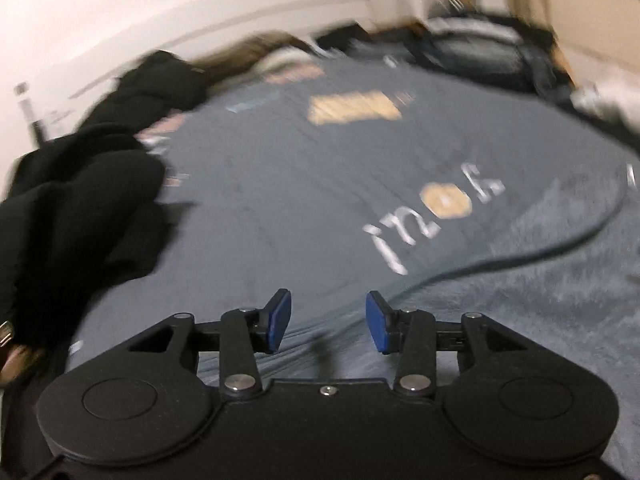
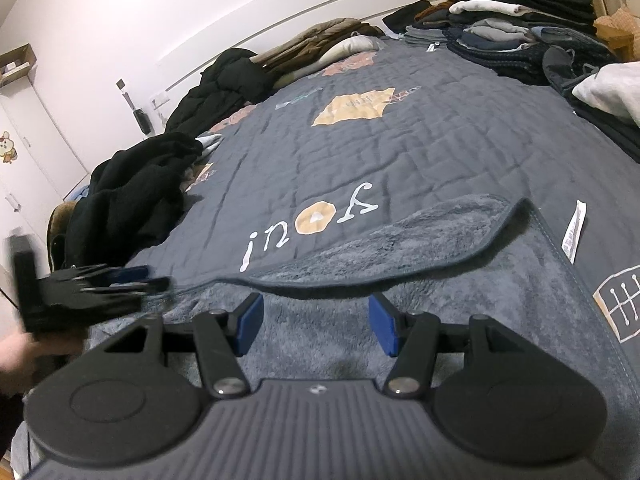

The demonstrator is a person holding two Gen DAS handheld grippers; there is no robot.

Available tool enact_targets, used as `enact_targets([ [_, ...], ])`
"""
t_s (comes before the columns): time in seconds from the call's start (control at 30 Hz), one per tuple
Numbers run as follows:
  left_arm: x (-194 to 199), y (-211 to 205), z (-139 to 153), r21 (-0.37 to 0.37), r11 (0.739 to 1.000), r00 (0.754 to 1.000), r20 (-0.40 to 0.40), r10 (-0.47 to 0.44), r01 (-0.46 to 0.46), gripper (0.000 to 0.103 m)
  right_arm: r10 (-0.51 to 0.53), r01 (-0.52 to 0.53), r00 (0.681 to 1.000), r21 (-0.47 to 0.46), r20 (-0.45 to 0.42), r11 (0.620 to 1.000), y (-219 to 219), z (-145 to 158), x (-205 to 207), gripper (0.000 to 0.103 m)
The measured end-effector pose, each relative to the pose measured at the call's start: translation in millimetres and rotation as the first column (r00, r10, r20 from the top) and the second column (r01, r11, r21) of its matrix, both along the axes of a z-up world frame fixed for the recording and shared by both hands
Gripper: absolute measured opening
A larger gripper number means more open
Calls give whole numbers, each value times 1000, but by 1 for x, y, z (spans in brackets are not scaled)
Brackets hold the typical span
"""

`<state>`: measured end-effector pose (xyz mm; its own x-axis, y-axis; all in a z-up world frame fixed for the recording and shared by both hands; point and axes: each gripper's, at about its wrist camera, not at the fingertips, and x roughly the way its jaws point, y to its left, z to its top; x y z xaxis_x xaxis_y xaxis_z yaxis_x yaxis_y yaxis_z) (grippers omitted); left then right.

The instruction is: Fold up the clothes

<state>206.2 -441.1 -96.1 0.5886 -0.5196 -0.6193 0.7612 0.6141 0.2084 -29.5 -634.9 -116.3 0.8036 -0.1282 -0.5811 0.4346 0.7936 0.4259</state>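
Your right gripper (image 2: 316, 326): nearest the lens, blue pads spread apart with nothing between them, hovering over the fleecy underside of the quilt
Your left gripper (image 1: 327, 322): fingers released too, a wide gap between the blue pads, empty; in the right wrist view it shows blurred at the left edge (image 2: 120, 280), with a hand (image 2: 24, 356) behind it
Quilt (image 2: 400, 132): grey, spread over the bed, with "you!" lettering and tan patches; its near edge is turned back so the fuzzy side (image 2: 400, 232) faces up, a white label (image 2: 574, 232) lying on it to the right
Unfolded clothes: a black heap (image 2: 132, 200) lies on the left side of the quilt, just beside your left gripper; more dark and brown garments (image 2: 312, 40) trail along the far left edge by the wall
Folded clothes: a stack (image 2: 520, 12) sits at the far right corner, well apart from both grippers
Left wrist view: blurred, details there are hard to tell
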Motion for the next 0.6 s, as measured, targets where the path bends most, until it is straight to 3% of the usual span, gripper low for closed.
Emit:
enact_targets([
  [0.03,-2,13,5,-9,1000,1000,14,16,-15,42,1,-1,1000,0,0,1000,0,0,0,57],
  [0.17,-6,55,6,108,994,995,99,22,-32,42,7,-7,1000,-1,1,1000,2,0,1,57],
  [0.53,34,83,-31,324,945,988,152,0,-50,42,22,-22,999,-20,-24,1000,8,-2,6,57],
  [0.57,38,81,-34,336,941,989,150,-10,-42,39,24,-24,999,-22,-26,999,9,-2,7,57],
  [0.6,42,77,-37,350,936,990,143,-20,-32,24,27,-27,999,-24,-30,999,10,-3,7,57],
])
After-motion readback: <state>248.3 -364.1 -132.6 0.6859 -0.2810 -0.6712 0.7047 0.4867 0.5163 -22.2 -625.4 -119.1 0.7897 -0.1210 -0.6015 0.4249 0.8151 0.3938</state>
